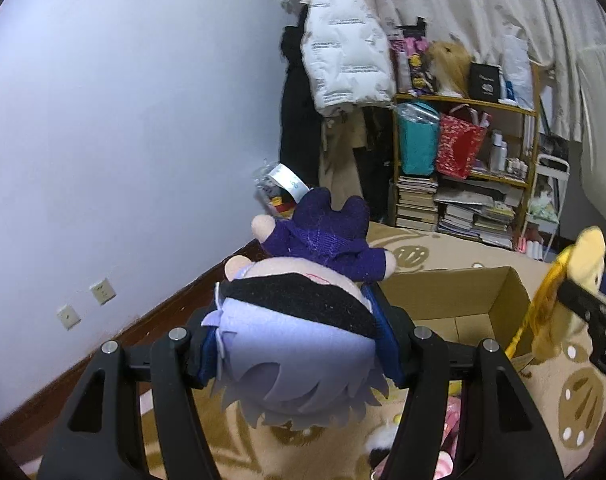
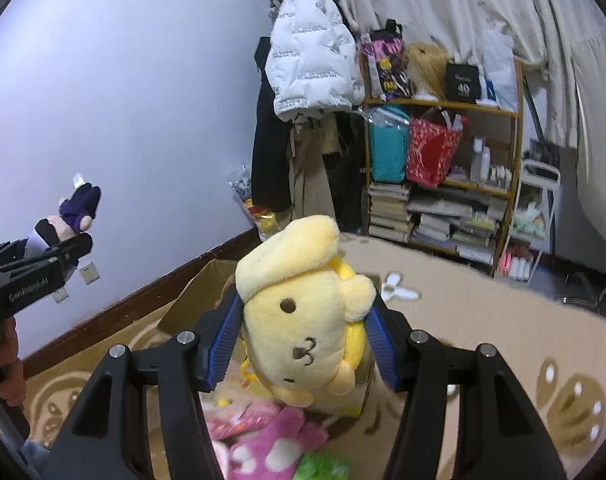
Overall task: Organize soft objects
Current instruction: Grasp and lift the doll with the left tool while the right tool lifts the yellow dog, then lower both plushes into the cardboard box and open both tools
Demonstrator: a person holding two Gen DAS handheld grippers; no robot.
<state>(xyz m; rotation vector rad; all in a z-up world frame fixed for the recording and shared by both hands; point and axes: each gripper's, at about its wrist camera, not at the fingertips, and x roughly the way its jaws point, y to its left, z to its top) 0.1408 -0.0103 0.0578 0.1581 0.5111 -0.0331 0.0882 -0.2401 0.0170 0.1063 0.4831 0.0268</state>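
My left gripper (image 1: pixel 299 340) is shut on a plush doll (image 1: pixel 303 344) with lavender hair, a black blindfold and a purple outfit, held in the air by its head. It also shows at the left of the right wrist view (image 2: pixel 69 220). My right gripper (image 2: pixel 303 344) is shut on a yellow plush dog (image 2: pixel 303 320) with a beret, held above an open cardboard box (image 1: pixel 455 300). The yellow plush dog appears at the right edge of the left wrist view (image 1: pixel 583 272). The box's left flap (image 2: pixel 199 288) shows behind the dog.
Pink and green soft items (image 2: pixel 271 444) lie on the beige patterned blanket (image 2: pixel 483 320) below my right gripper. A wooden shelf (image 2: pixel 443 168) with bags, books and bottles stands at the back. Coats (image 2: pixel 311 64) hang beside it. A wall runs along the left.
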